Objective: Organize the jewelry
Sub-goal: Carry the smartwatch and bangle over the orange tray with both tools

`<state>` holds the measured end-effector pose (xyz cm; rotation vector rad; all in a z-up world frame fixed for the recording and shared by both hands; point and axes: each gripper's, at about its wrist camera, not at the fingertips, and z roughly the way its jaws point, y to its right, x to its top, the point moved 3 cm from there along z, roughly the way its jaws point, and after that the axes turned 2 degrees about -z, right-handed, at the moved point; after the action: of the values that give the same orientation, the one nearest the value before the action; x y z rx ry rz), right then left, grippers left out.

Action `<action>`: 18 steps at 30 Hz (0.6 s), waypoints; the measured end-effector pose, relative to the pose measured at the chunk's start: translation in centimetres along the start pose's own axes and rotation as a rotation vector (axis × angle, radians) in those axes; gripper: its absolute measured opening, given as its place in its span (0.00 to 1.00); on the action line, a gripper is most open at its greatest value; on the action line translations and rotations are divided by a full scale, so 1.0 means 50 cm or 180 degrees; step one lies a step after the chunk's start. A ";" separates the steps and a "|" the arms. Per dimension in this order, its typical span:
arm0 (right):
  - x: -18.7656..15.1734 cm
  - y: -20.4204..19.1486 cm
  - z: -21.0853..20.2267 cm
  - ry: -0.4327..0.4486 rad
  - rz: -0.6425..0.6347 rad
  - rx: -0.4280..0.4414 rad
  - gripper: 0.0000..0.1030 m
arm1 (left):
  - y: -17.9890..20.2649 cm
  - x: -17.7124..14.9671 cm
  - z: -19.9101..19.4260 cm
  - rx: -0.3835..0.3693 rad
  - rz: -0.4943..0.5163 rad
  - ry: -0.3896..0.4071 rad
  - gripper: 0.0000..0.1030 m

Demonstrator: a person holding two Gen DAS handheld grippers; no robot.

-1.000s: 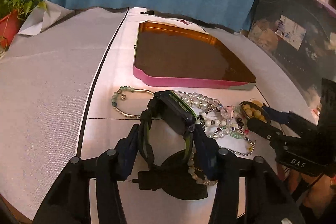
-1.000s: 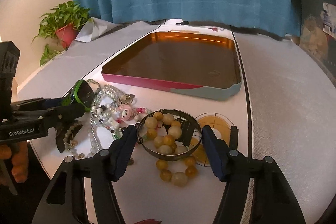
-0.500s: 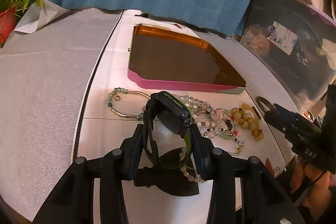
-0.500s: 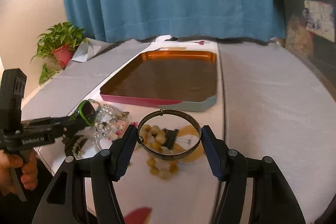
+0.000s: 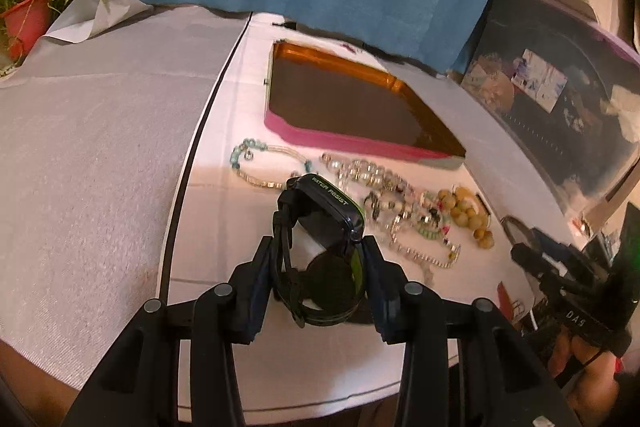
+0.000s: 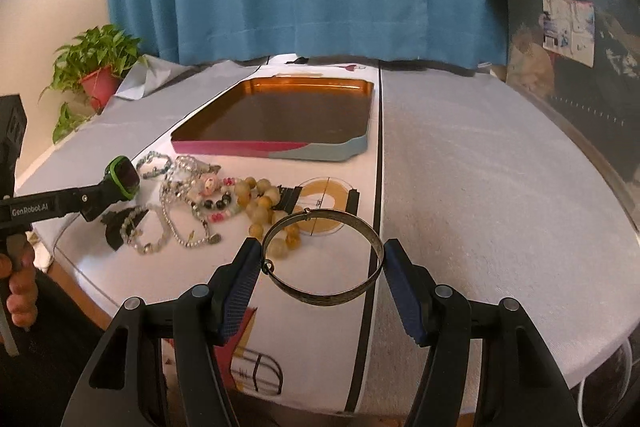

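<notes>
1. My left hand-held gripper [image 5: 320, 259] is clenched on a black digital watch with green trim [image 5: 326, 215]; both pads press its strap and case, and the watch hangs clear above the worktop [image 5: 100, 187]. The jaws have just been closing on the watch.
2. My right hand-held gripper [image 6: 322, 267] is grasping a thin metal bangle [image 6: 324, 259] across its width, one pad on each side, the ring held clear above the worktop.
3. The tray [image 6: 280, 149], copper-coloured inside with a pink and pale blue rim, lies beyond both hand-held grippers, ahead of the left and slightly left of the right. Nothing lies in it.
4. A heap of beaded bracelets [image 6: 188, 199] lies on the worktop between the tray and my grippers, ahead-right of the left one and ahead-left of the right.
5. A yellow bead bracelet [image 6: 260, 203] lies just ahead of the bangle, at the right edge of that heap.
6. A potted plant [image 6: 98, 71] stands far off to the left.
</notes>
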<state>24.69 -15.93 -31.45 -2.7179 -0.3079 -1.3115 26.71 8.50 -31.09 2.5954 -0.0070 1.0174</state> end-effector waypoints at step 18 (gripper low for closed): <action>0.007 -0.049 -0.026 -0.0025 -0.0329 0.0135 0.61 | -0.003 -0.029 -0.085 0.0602 0.0147 0.0063 0.37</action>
<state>23.34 -13.76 -30.35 -2.7057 -0.4775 -1.3038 22.86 9.84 -29.20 2.7664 0.0360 1.1090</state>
